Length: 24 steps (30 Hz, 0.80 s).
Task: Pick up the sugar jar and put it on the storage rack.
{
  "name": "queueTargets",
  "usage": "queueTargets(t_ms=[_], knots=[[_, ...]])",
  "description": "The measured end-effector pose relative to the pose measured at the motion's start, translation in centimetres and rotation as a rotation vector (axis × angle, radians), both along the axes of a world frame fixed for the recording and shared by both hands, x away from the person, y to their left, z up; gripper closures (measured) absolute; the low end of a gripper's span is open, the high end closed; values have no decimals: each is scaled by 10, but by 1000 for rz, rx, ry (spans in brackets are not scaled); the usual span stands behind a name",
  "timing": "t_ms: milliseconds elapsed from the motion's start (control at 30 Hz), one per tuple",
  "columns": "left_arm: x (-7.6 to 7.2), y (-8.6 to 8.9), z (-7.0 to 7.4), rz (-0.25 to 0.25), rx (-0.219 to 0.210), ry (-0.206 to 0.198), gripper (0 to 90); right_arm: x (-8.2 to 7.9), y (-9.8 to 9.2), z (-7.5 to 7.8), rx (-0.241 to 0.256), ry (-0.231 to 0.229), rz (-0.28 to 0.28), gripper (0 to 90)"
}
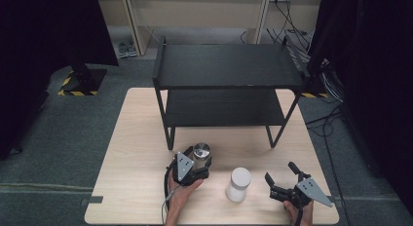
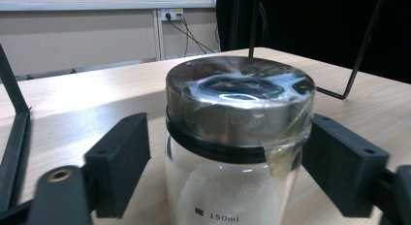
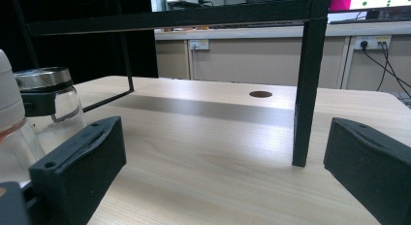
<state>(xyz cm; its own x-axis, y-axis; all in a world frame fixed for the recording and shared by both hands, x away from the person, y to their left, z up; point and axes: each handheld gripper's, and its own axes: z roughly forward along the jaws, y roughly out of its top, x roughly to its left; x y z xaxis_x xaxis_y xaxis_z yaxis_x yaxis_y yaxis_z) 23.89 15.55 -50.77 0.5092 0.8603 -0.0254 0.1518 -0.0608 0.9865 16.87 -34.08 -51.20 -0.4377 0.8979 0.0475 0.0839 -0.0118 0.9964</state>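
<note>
Black two-tier shelf on wooden table; white-capped bottle near front edge.

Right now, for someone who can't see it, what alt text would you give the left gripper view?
A glass jar with a shiny metal lid, marked 150ml and holding something white, stands between the two black jaws of the left tongs, which sit at either side of it with small gaps showing. It rests on a pale wooden table, with a black rack leg behind.
</note>
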Motion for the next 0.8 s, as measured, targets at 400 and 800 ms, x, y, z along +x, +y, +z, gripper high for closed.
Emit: queueTargets(t_ms=[400,800], knots=[[4,1,2,-24,24,3,309,0,0,0,-1,4,1,17],[1,8,0,-33,-38,7,311,0,0,0,-1,4,0,18]])
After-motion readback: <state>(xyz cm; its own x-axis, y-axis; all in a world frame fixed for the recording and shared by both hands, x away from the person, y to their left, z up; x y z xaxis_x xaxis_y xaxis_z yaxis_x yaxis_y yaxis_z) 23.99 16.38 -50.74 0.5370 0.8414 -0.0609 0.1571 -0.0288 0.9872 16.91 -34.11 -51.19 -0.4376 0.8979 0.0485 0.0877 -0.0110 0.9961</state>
